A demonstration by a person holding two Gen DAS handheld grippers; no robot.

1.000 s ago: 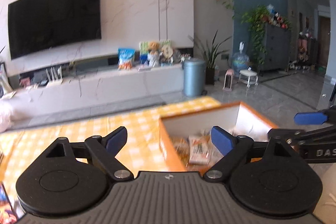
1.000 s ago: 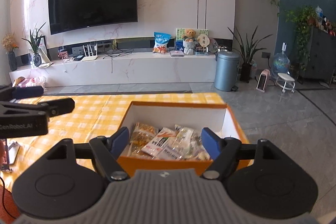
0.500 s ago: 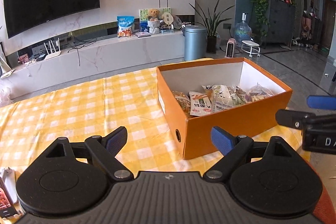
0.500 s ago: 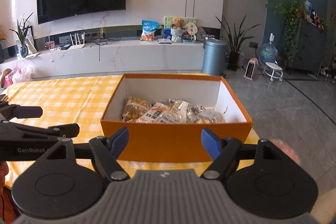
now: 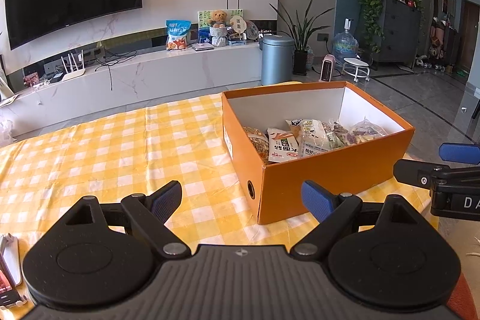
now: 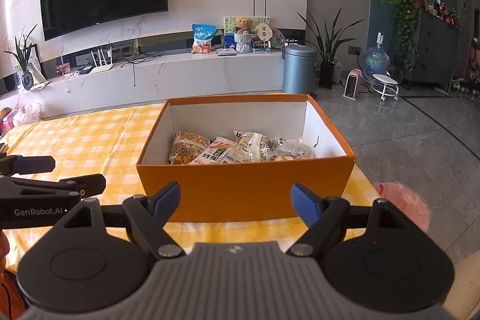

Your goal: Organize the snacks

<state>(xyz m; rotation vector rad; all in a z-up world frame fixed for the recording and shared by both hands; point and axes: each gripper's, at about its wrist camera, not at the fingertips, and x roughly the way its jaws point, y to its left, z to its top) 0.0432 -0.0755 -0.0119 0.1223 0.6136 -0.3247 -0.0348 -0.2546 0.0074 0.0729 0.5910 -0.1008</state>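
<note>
An open orange cardboard box [image 5: 330, 179] stands on the yellow checked tablecloth [image 5: 105, 146], with several snack packets [image 5: 300, 140] lying in its near half. My left gripper [image 5: 240, 194] is open and empty, just short of the box's near left corner. In the right wrist view the box [image 6: 234, 167] lies straight ahead, the packets [image 6: 228, 152] showing over its front wall. My right gripper [image 6: 236, 194] hovers before that wall with its jaws opening and nothing between them. Each gripper shows at the edge of the other's view: right gripper [image 5: 444, 170], left gripper [image 6: 45, 179].
A phone on a white stand [image 5: 7, 275] sits at the table's near left. A pink bag [image 6: 402, 203] lies off the table's right edge, above grey floor. Beyond the table are a white TV console [image 6: 180, 74] and a blue-grey bin [image 6: 300, 68].
Both grippers have sunk and tipped downward, so the box now shows whole in front of them. The right gripper's fingers stand slightly wider apart.
</note>
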